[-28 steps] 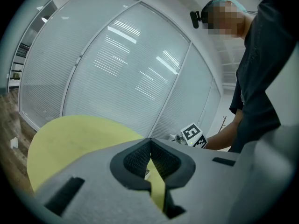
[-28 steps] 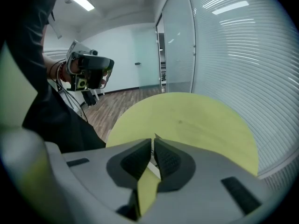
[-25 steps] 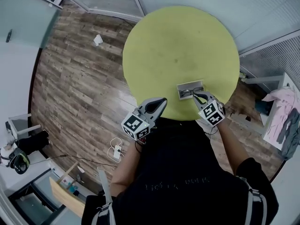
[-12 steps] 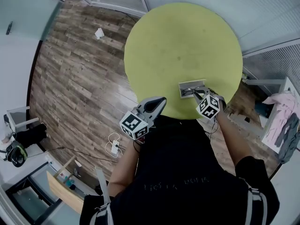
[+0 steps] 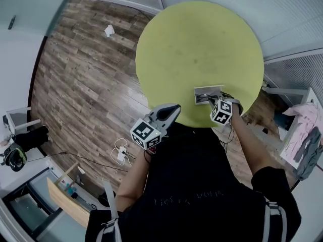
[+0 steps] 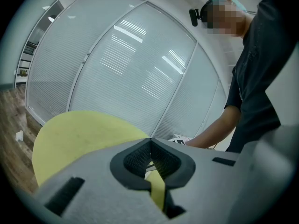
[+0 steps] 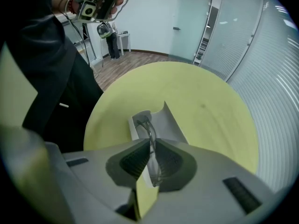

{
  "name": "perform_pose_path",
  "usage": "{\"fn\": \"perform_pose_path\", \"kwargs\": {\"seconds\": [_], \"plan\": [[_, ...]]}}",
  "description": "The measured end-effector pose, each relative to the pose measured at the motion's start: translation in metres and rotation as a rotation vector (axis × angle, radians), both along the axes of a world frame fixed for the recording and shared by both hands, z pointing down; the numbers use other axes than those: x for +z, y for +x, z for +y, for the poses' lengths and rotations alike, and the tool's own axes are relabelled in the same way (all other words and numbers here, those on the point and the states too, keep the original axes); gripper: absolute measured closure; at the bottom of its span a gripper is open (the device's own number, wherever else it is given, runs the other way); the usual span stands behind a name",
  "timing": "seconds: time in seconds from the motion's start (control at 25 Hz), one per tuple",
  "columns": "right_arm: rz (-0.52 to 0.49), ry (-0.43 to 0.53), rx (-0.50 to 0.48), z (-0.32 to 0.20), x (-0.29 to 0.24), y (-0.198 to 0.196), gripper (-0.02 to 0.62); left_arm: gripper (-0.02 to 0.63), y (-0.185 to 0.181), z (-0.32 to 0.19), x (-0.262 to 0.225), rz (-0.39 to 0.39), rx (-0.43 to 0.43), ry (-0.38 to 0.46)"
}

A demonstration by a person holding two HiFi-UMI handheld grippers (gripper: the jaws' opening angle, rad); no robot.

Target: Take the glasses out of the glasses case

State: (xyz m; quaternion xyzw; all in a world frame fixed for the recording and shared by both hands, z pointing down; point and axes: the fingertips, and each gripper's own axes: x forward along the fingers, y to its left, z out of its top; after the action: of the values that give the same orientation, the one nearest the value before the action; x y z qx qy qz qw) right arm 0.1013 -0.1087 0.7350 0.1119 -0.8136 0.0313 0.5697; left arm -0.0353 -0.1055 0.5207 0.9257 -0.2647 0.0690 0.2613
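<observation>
An open grey glasses case (image 5: 207,92) lies near the front right edge of the round yellow table (image 5: 197,44). In the right gripper view the case (image 7: 161,120) stands just beyond the jaws, and the thin wire-framed glasses (image 7: 148,129) rise out of it. My right gripper (image 7: 152,155) is shut on the glasses frame; in the head view this gripper (image 5: 212,102) sits at the case's near edge. My left gripper (image 5: 174,107) hovers at the table's front edge, left of the case, shut with nothing held. Seen from the left gripper (image 6: 150,143), the table (image 6: 79,134) lies ahead.
Wood floor surrounds the table, with a white scrap (image 5: 109,31) at the far left and cables (image 5: 120,155) near my feet. Glass partitions with blinds stand behind the table. Clothes (image 5: 303,135) hang at the right. My torso in black fills the lower head view.
The right gripper has tilted and edged a little closer over the case, staying shut on the glasses. The left gripper has hardly moved.
</observation>
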Motion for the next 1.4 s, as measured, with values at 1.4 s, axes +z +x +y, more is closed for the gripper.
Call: {"fn": "perform_pose_path", "kwargs": {"seconds": [1.4], "plan": [[0.029,0.128,-0.057,-0.022,-0.005,-0.004,0.565,0.594,0.004,-0.001,0.006,-0.025,0.032,-0.002]]}}
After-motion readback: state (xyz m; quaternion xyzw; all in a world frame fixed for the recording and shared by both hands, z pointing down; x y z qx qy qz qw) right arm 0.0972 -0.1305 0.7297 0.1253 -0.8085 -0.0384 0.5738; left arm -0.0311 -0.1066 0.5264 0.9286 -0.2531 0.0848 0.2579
